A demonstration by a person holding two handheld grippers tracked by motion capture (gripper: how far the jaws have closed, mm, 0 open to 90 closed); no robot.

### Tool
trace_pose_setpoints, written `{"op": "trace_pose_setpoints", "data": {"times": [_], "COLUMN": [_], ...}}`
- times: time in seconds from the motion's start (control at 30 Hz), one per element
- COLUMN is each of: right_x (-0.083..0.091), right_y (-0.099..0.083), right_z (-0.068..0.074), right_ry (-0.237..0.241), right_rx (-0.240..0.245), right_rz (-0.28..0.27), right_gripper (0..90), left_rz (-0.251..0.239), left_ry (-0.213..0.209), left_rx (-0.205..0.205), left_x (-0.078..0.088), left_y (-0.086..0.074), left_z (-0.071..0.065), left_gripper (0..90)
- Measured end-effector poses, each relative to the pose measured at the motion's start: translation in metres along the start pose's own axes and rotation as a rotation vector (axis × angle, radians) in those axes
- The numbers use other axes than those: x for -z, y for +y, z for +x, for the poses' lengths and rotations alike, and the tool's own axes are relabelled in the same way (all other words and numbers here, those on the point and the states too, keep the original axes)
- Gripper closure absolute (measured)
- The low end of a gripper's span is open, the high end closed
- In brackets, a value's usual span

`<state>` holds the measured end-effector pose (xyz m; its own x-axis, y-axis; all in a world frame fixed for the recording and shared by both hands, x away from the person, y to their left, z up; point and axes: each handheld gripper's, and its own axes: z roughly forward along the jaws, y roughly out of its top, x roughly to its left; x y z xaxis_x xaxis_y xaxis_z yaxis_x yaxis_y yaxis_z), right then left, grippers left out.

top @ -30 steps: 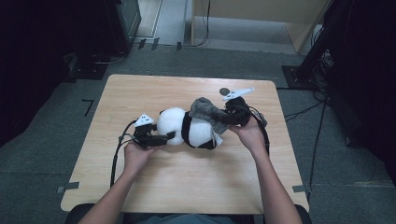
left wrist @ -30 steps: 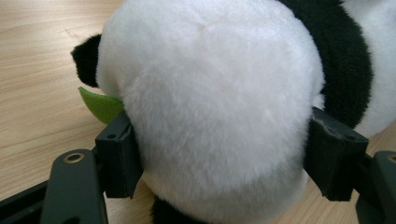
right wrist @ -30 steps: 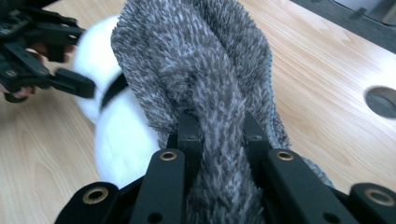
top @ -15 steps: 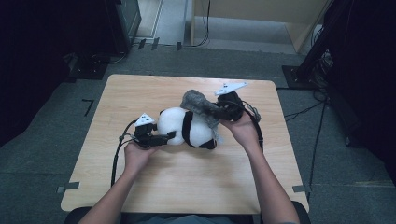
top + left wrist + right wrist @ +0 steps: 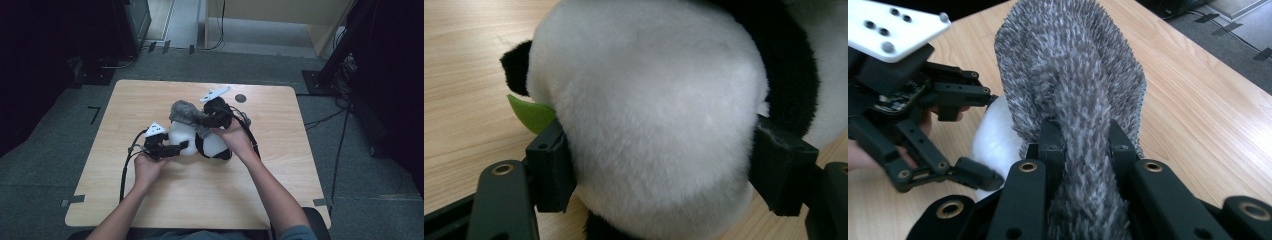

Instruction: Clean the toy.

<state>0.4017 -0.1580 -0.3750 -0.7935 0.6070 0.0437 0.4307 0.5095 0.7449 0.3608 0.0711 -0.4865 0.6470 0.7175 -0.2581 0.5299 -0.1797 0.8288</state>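
Panda plush (image 5: 200, 142) sits mid-table on the wooden table (image 5: 125, 105), white body with black bands, a green felt leaf (image 5: 531, 114) poking out beside one black ear in the left gripper view. Grey fuzzy cloth (image 5: 186, 114) is draped over its top.

Diff vs a second ago: the cloth and right gripper (image 5: 207, 120) have shifted left across the table, from over the plush's right end to above its middle; the cloth now hangs over the white part nearest the left gripper (image 5: 181, 146). The plush and left gripper hold the same spot.

Jaws: left pair clamped on the plush's white round end, one pad on each side, fur bulging between them. Right pair pinched nearly closed on a fold of the grey cloth, lifting it.

Count: one plush, one cloth, one leaf, two grippers, two hands, one table. One small dark disc (image 5: 240, 98) near the far edge.
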Motion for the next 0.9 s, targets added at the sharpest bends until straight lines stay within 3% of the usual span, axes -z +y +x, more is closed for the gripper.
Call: {"op": "trace_pose_setpoints", "data": {"times": [0.37,0.5,0.67,0.9], "right_x": [-0.035,-0.032,-0.025,-0.004], "right_y": [-0.006,-0.009,-0.011,-0.018], "right_z": [0.012,0.007,0.002,-0.006], "right_ry": [0.025,0.028,0.001,-0.032], "right_rx": [0.033,0.013,0.031,0.015], "right_rz": [0.034,0.037,0.069,0.083], "right_gripper": [75.6,75.9,76.0,76.2], "left_rz": [0.003,0.001,0.006,0.015], "left_ry": [0.005,0.012,0.011,0.005], "left_rx": [0.008,0.006,0.012,0.015], "left_x": [0.001,0.000,0.000,-0.001], "left_y": [-0.002,-0.002,-0.001,0.000], "left_z": [-0.003,-0.005,-0.004,-0.002], "left_gripper": [23.9,23.9,24.0,23.2]}}
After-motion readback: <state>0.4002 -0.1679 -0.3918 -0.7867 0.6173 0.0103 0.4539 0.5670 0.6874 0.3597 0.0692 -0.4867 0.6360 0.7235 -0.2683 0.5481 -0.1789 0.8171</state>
